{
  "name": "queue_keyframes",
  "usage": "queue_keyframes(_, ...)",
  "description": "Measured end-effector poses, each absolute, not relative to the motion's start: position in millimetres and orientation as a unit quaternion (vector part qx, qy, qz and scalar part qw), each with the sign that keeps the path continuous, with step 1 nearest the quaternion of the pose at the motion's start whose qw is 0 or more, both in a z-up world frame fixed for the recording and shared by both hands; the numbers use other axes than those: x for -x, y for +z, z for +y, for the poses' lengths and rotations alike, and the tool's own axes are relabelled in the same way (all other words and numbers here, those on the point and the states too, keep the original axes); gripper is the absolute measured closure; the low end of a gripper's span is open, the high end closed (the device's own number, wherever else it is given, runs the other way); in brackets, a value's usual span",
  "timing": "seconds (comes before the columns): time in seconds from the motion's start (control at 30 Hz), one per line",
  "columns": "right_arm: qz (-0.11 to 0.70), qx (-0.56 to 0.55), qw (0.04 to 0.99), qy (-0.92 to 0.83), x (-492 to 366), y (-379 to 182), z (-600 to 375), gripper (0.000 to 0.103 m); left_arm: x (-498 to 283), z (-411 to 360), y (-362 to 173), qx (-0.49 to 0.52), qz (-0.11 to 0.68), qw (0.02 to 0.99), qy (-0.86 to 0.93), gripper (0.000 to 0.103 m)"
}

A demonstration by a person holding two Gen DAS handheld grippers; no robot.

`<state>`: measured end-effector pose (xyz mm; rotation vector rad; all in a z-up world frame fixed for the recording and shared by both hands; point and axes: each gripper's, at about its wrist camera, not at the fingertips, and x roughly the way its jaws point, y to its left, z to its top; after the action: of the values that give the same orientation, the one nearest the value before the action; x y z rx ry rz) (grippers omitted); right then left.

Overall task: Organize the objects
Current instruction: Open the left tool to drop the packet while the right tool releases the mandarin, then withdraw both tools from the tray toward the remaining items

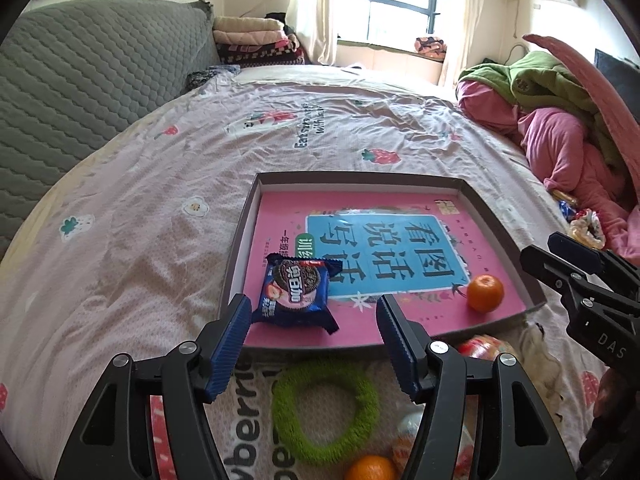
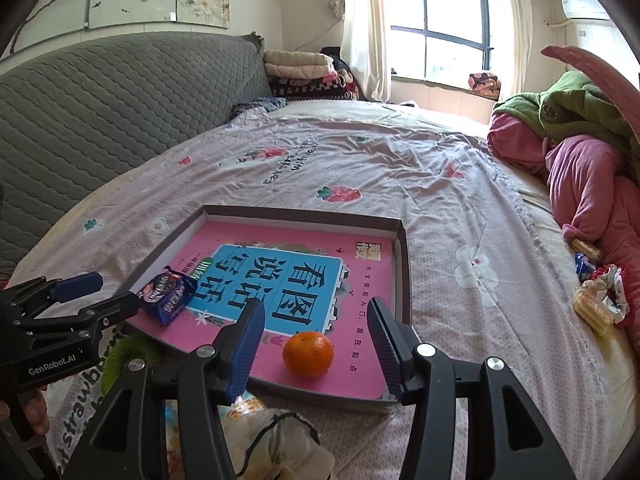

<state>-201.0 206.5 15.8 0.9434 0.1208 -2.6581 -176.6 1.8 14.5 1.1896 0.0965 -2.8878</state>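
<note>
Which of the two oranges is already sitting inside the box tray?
The small round orange at the shallow cardboard tray's near right corner, lying on the pink book. The other orange lies outside, beside the green ring.

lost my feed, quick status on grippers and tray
Left gripper open, empty; right gripper open, empty. Cookie pack and orange in tray. Green ring outside it on bed. Nothing blocking.

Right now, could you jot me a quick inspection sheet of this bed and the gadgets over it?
Surface: pink strawberry-print bedsheet, wrinkled.
Job's things: shallow cardboard tray holding a pink book, blue biscuit packet, orange mandarin.
Clutter: green fuzzy ring, second mandarin, snack wrappers outside the tray.
Grippers: left gripper and right gripper, jaws open, empty.
Cables: nothing seen.
Surroundings: grey quilted headboard, window, heaped pink and green clothing.
</note>
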Motion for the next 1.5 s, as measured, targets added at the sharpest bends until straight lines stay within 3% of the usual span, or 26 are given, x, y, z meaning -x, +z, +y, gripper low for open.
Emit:
queue_keyframes(0.73, 0.055, -0.266, 0.195, -0.942, 133, 41, 207, 0.048, 119, 15, 23, -0.375, 0.022, 0.004, -0.927, 0.036)
queue_keyframes(1.5, 0.048, -0.274, 0.194, -0.941, 98, 25, 221, 0.047, 82, 16, 5, -0.395, 0.001, -0.002, -0.919, 0.036)
